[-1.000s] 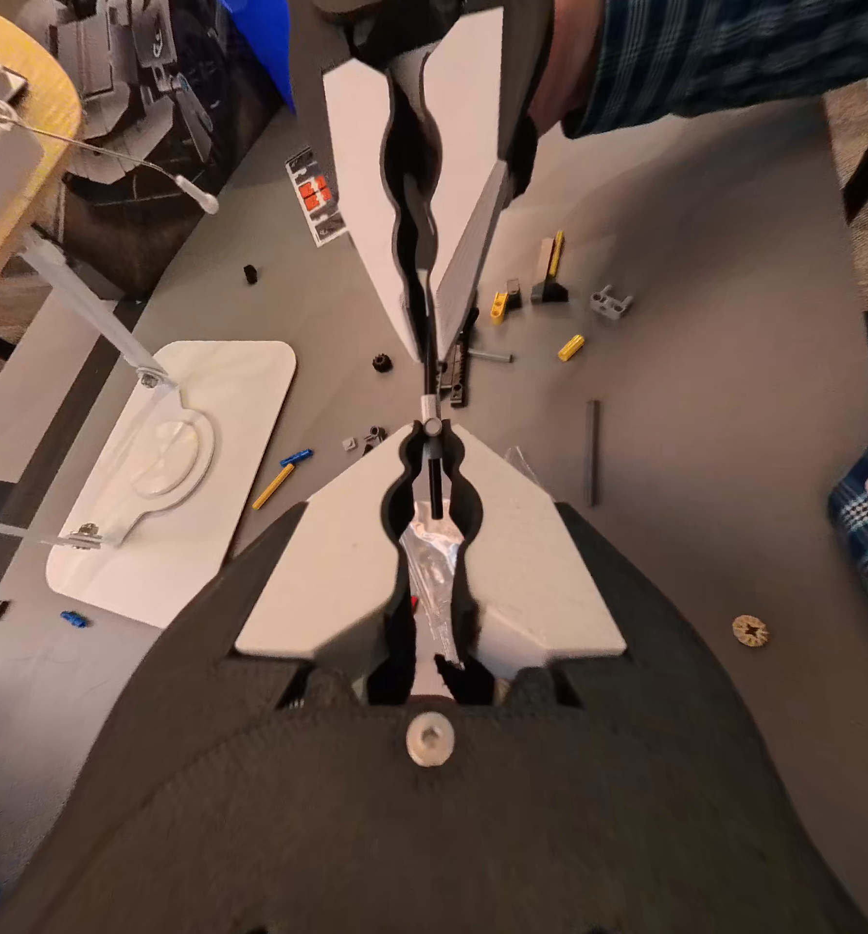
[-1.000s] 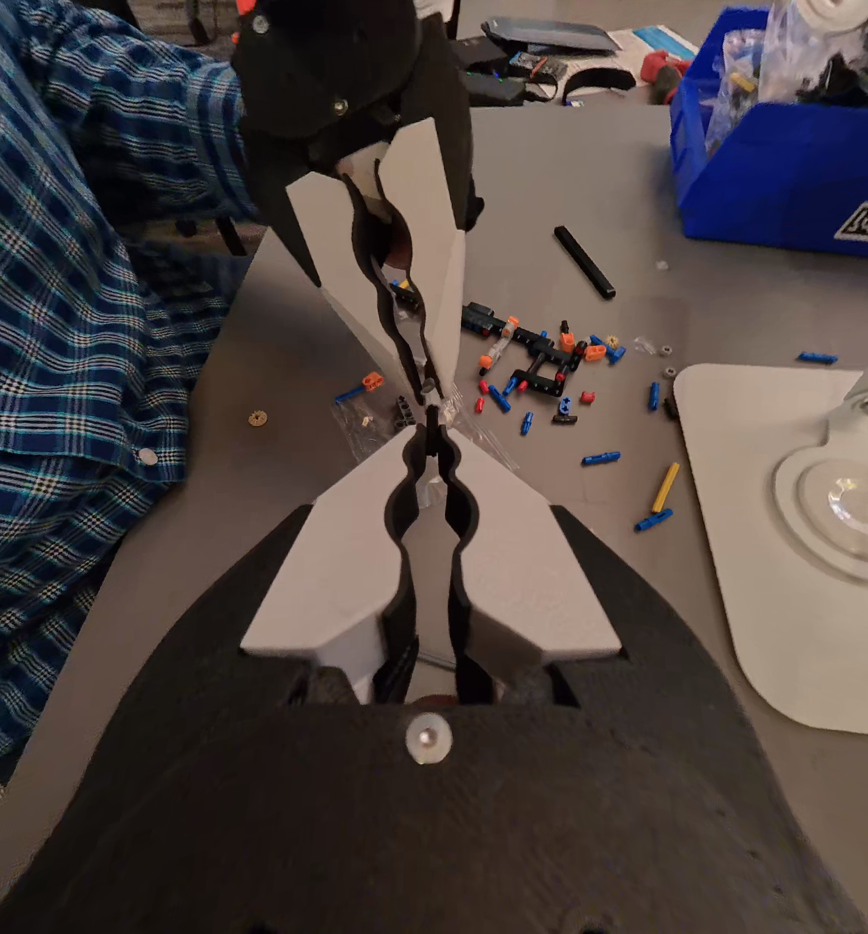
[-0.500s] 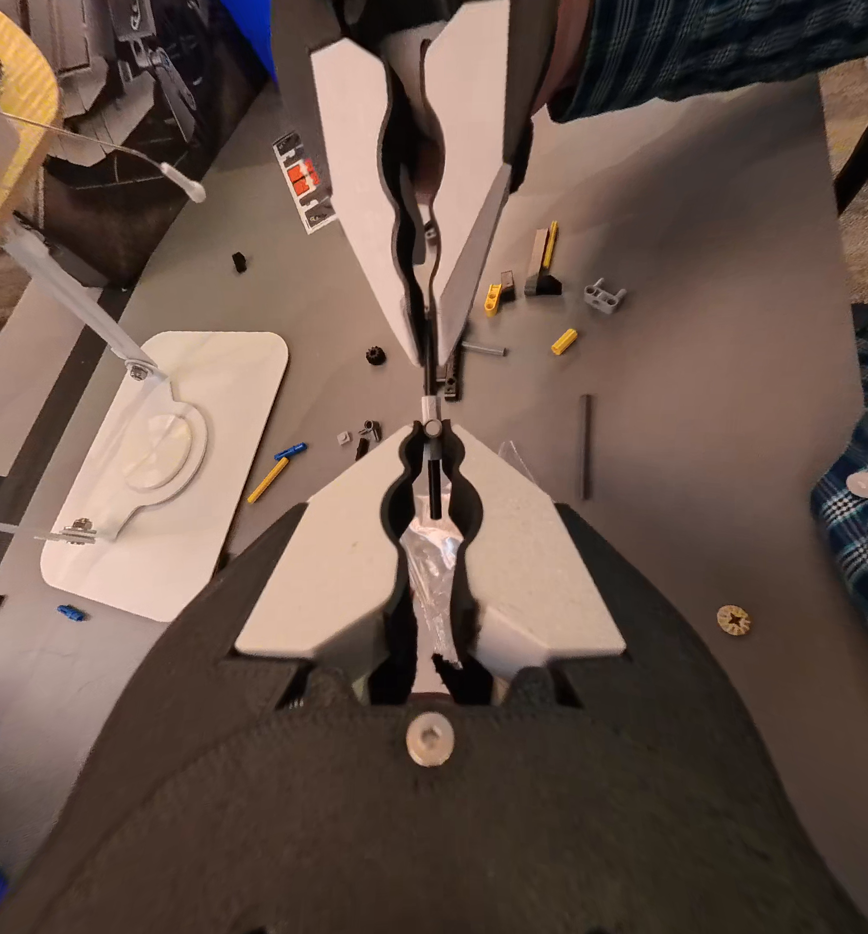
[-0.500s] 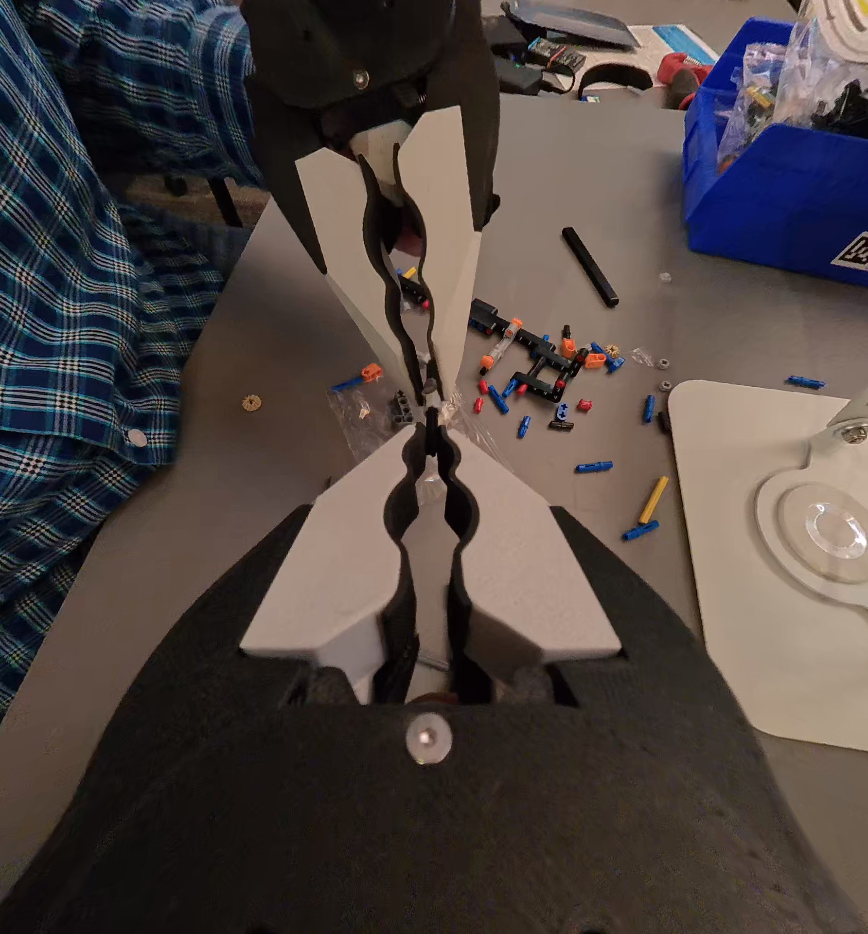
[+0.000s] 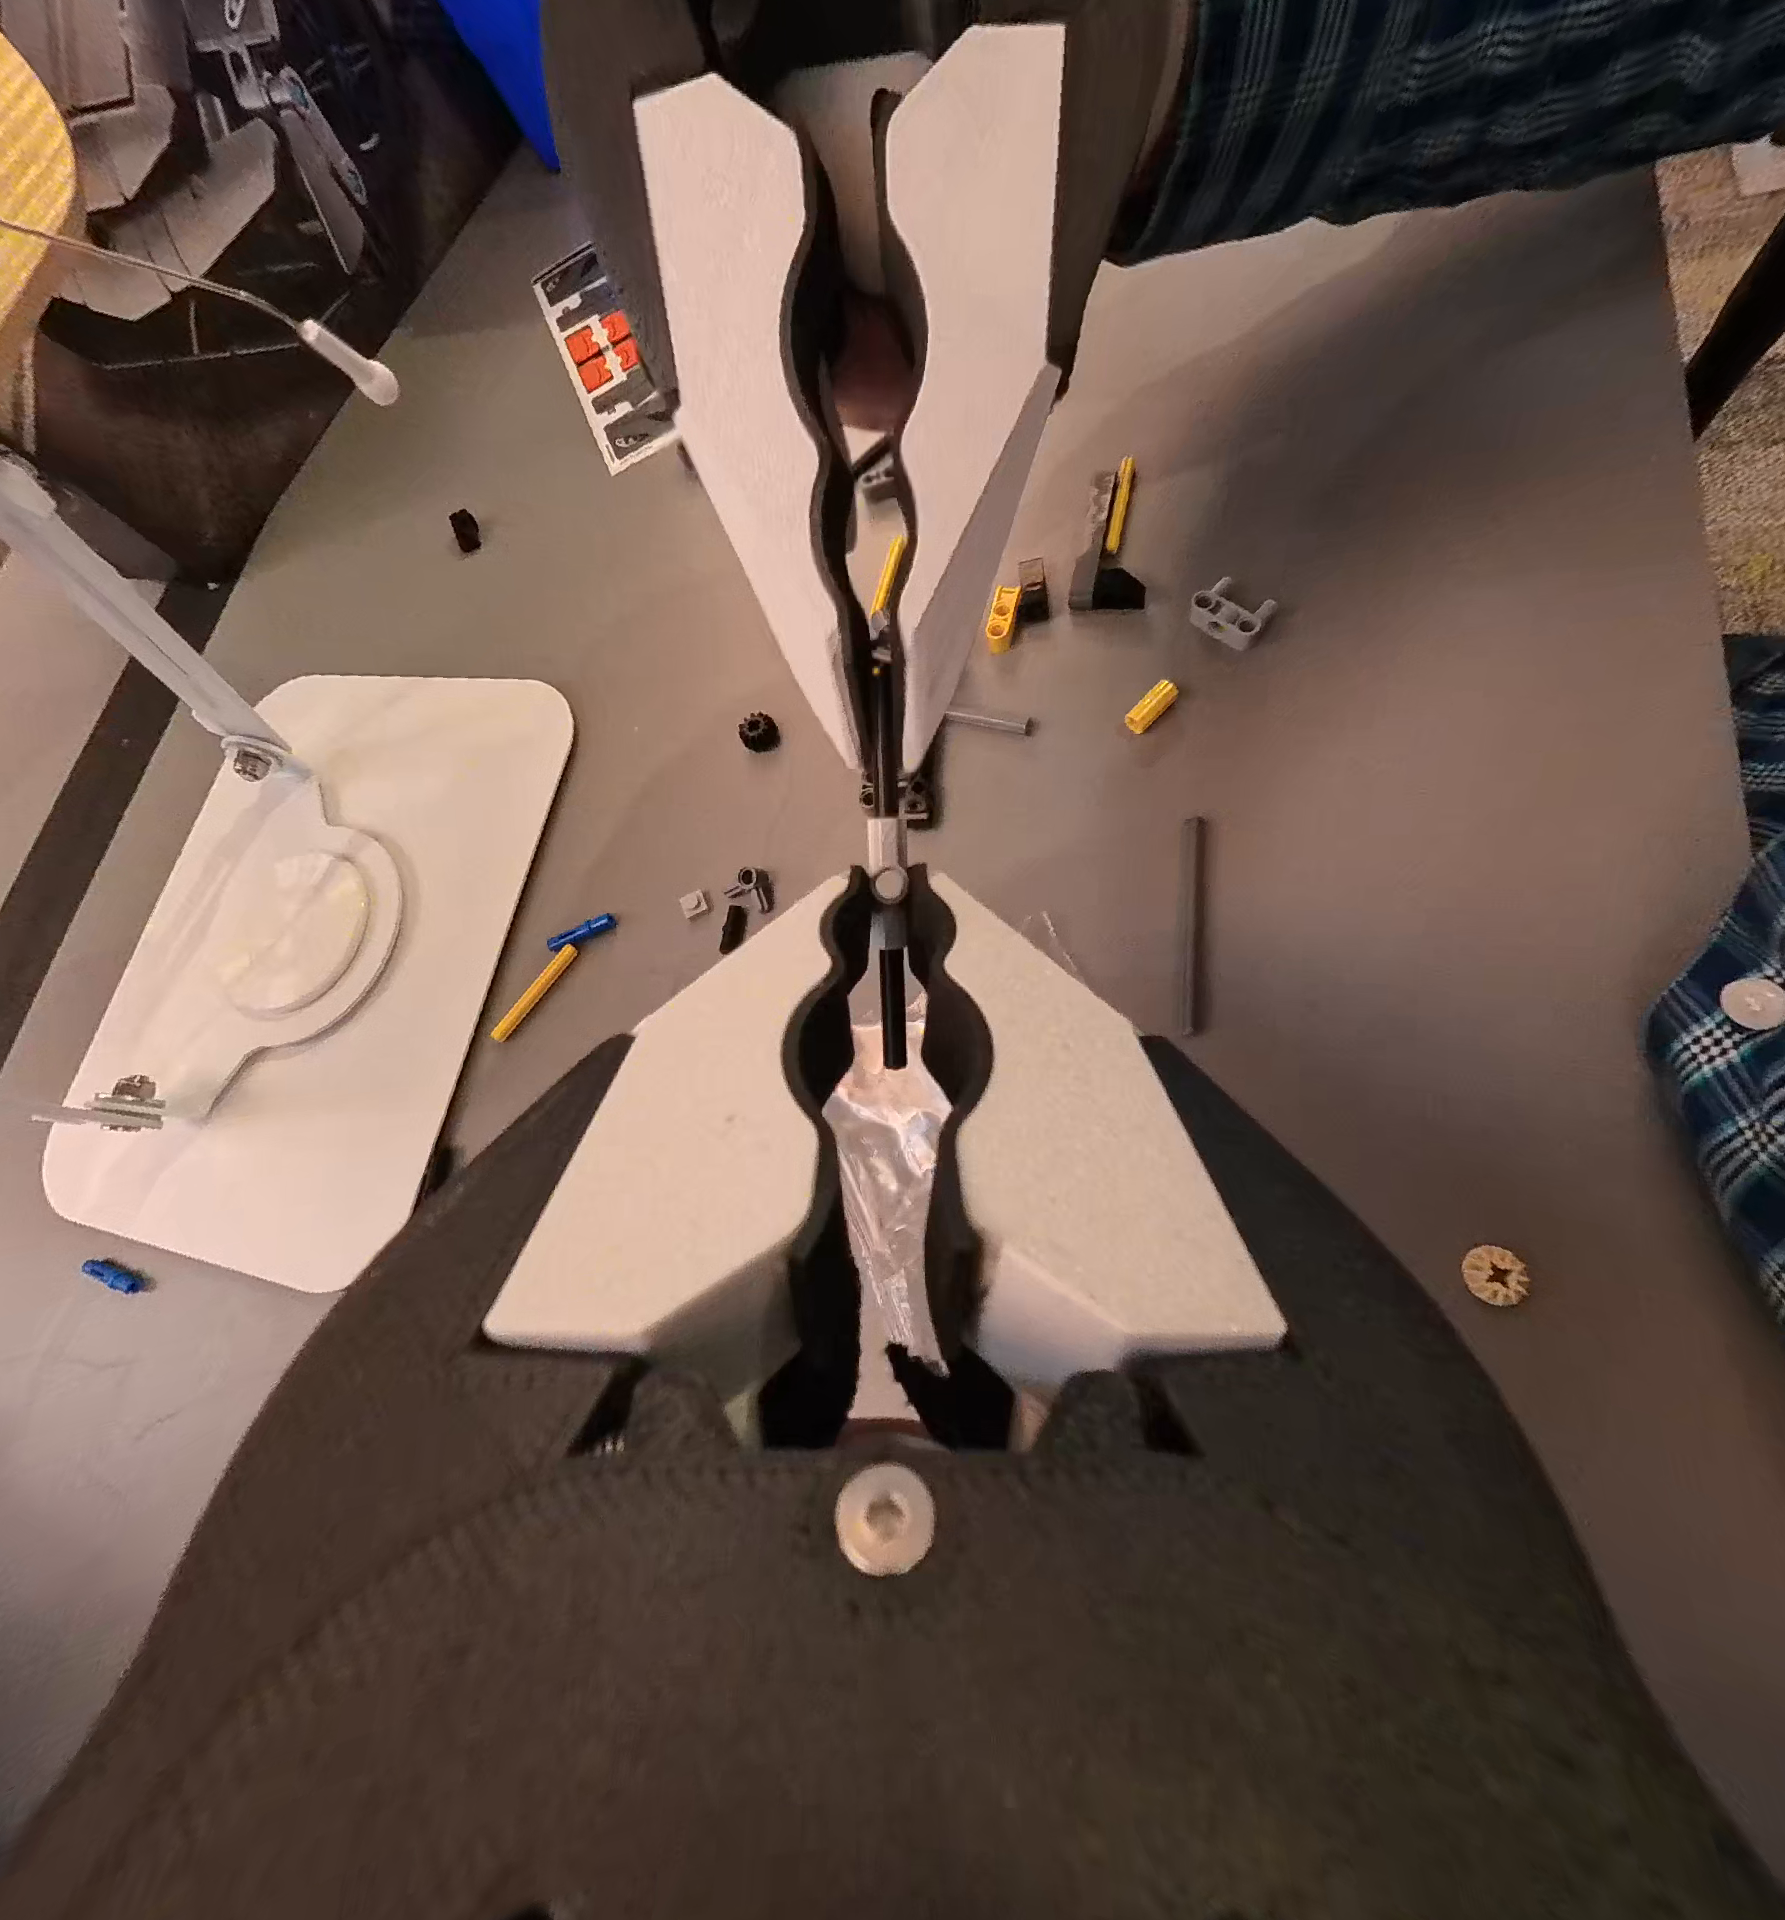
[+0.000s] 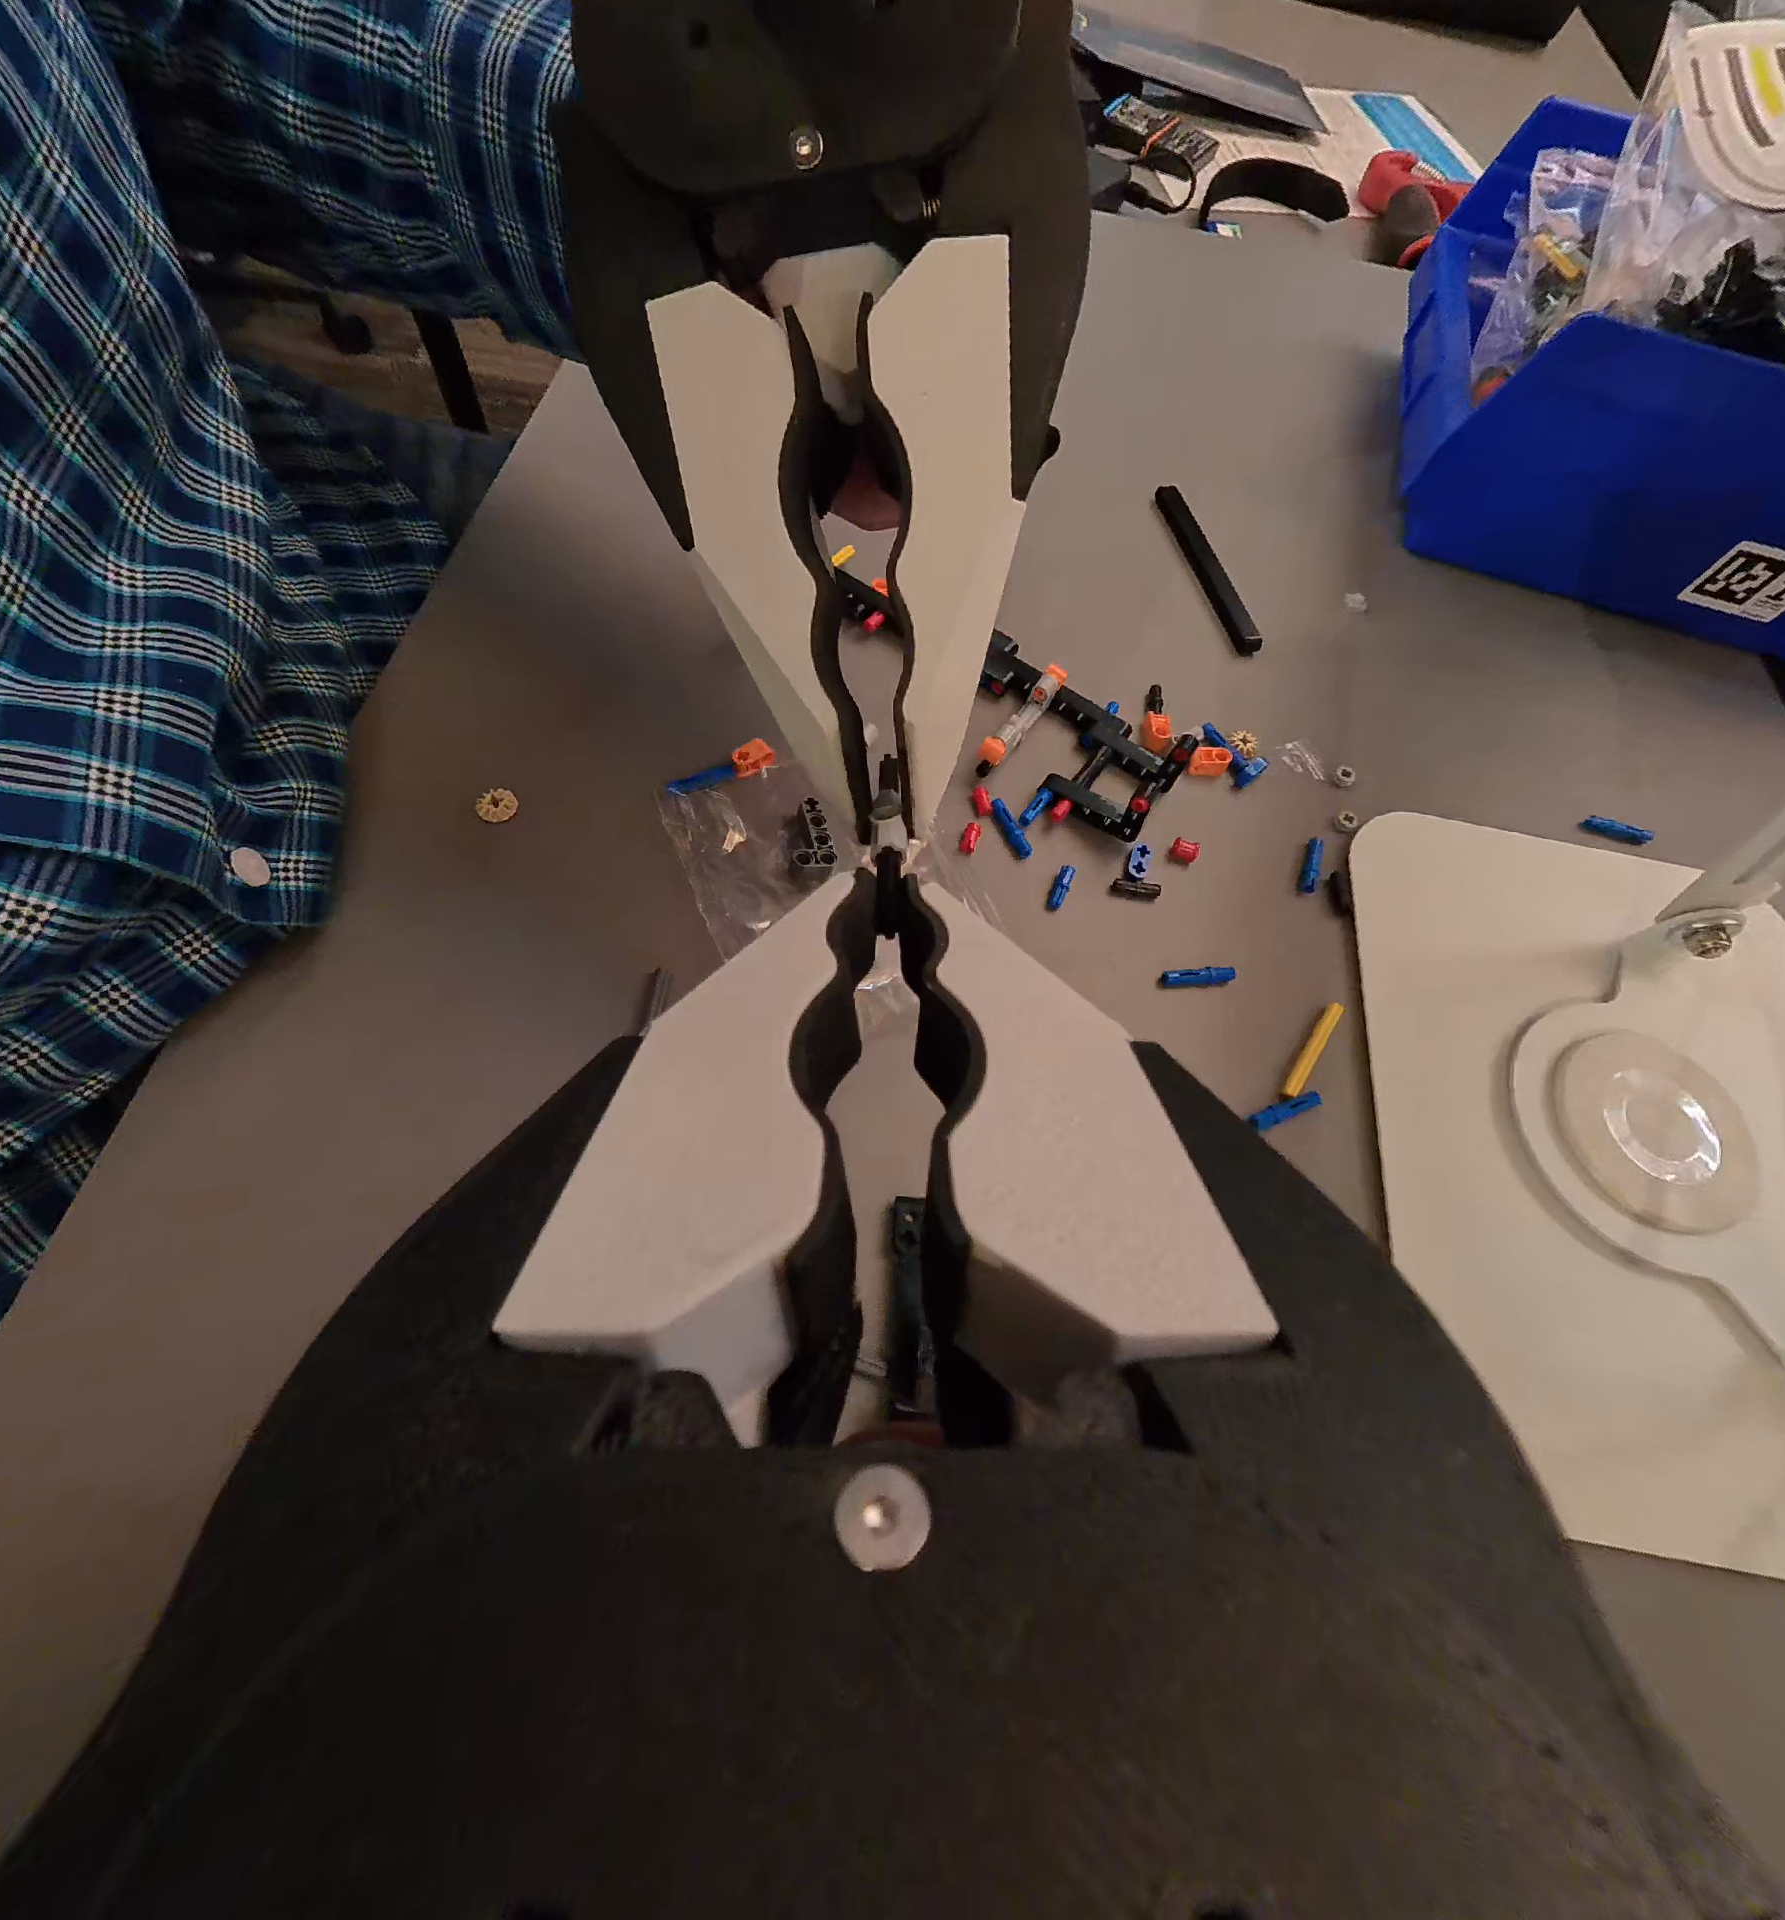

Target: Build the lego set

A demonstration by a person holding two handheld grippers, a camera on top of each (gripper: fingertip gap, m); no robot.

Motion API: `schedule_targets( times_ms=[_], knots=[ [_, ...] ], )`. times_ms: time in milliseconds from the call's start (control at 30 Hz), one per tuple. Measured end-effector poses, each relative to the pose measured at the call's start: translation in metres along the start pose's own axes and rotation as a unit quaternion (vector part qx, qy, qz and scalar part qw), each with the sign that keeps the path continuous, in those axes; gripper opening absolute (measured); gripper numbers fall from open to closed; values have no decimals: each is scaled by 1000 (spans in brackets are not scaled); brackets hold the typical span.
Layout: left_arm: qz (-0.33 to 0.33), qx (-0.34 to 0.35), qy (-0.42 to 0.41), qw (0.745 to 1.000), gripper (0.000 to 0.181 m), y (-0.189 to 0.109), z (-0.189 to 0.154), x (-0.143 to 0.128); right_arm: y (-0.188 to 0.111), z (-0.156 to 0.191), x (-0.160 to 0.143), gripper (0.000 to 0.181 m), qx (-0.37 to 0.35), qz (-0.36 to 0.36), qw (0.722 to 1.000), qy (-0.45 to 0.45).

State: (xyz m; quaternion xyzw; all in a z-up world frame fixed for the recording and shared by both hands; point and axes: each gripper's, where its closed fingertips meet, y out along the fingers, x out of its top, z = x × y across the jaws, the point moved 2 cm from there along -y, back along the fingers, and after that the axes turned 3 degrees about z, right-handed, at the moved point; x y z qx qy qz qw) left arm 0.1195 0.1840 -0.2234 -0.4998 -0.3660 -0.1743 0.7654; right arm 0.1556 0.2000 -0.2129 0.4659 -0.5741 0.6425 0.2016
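My left gripper (image 5: 886, 883) is shut on a thin black axle (image 5: 893, 997) whose front end carries a small grey connector (image 5: 885, 844). My right gripper (image 5: 883, 764) comes in from the far side, tip to tip with it, shut on another thin black rod (image 5: 880, 727) that meets the connector. In the right wrist view, my right gripper (image 6: 888, 883) grips the black rod (image 6: 886, 920), and the left gripper (image 6: 886, 823) faces it with the grey connector (image 6: 888, 821) between the two. Both are held above the grey table (image 6: 452, 1039).
A half-built black frame (image 6: 1106, 769) lies among loose blue, red and orange pins. Nearby are a clear plastic bag (image 6: 722, 842), a black beam (image 6: 1208, 569), a blue parts bin (image 6: 1615, 457) and a white base plate (image 6: 1490, 1351). A grey rod (image 5: 1192, 925), yellow pieces and a plaid sleeve are on the right. Left tips and right tips are each some 30 centimetres from the black beam (image 6: 1208, 569).
The two grippers have stayed tip to tip on their pieces. The right gripper has turned to face the left one more squarely, and both have drifted slightly over the table.
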Motion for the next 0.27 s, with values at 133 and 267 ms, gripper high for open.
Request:
schedule_targets(
  times_ms=[133, 267],
  knots=[
    [8, 3, 3, 1000, 4, 2, -2, 0, 2, 1, -2, 2, -2, 4, 1000, 4],
    [15, 8, 5, 1000, 3, 2, -3, 0, 3, 2, -2, 2, 0, 4, 1000, 8]
  ],
)
